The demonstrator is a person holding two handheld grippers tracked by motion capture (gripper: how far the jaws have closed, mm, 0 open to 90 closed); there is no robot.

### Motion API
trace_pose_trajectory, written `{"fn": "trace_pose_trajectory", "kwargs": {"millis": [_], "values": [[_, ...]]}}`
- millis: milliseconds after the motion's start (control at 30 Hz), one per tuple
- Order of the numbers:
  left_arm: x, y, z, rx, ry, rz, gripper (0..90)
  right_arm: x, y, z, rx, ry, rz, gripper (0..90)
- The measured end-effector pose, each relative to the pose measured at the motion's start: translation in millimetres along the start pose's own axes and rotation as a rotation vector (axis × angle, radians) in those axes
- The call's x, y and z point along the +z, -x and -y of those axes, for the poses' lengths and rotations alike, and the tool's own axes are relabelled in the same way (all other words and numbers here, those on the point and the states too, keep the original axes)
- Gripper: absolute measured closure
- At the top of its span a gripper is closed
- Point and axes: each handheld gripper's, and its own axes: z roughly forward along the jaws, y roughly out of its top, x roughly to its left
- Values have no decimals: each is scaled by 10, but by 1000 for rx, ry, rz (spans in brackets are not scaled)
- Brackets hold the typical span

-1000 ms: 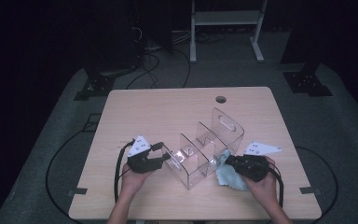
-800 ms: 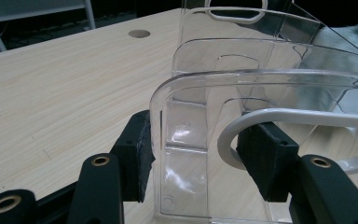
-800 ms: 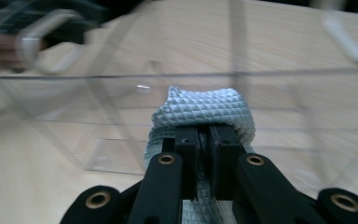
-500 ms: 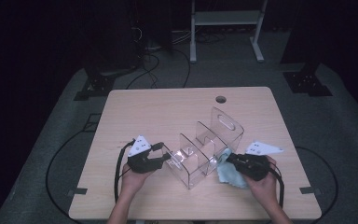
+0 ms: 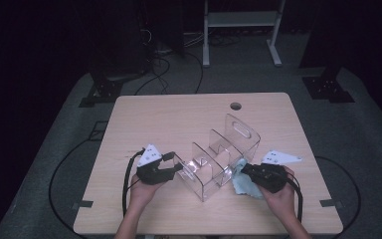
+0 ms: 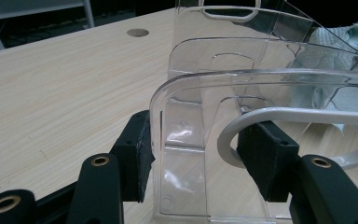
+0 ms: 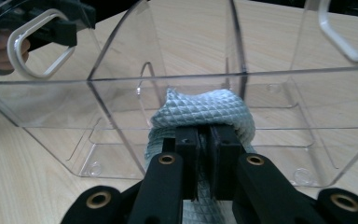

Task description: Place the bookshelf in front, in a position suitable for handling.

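A clear plastic organizer (image 5: 222, 157) is sitting on the near half of the wooden table (image 5: 179, 119), between the two hand-held grippers. The left gripper (image 5: 171, 163) is standing at the organizer's near-left end, its jaws spread to either side of the end wall (image 6: 179, 140) without pressing on it; in the left gripper view both foam pads are standing just off the plastic. The right gripper (image 5: 246, 169) is at the organizer's right side, its jaws closing tight on a light blue cloth (image 7: 205, 109) and pressing it against the transparent side wall. The organizer is see-through, with upright dividers, rounded corners and an oval handle slot in its tall far panel. The cloth is soft, quilted in a small diamond pattern, and bunched into a fold.
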Motion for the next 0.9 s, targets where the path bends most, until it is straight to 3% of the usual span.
{"fn": "trace_pose_trajectory", "kwargs": {"millis": [67, 167, 267, 367, 467, 533, 667, 767, 900], "values": [[-1, -1, 0, -3, 1, 0, 464, 23, -67, 6, -17, -9, -24, 838], [-3, -3, 1, -2, 1, 0, 464, 84, -262, 10, -55, -24, -105, 838], [-11, -13, 5, -3, 2, 5, 463, 101, -299, 0, -78, -36, -122, 838], [-9, -14, 8, -4, 5, 7, 464, 64, -146, 6, -50, -23, -74, 837], [-8, -10, 3, -1, 0, 6, 464, 15, 49, 32, 20, -11, -19, 837], [-5, -7, 3, -1, 1, 5, 464, 8, 52, 43, 25, -10, -26, 837], [-7, -10, 2, -3, 0, 4, 464, 87, -146, 25, -27, -36, -102, 836], [-8, -10, 4, -3, 1, 5, 464, 73, -114, 4, -32, -38, -87, 837], [1, -7, 1, -3, 2, 4, 464, -11, 96, -55, 6, -10, -3, 836]]}}
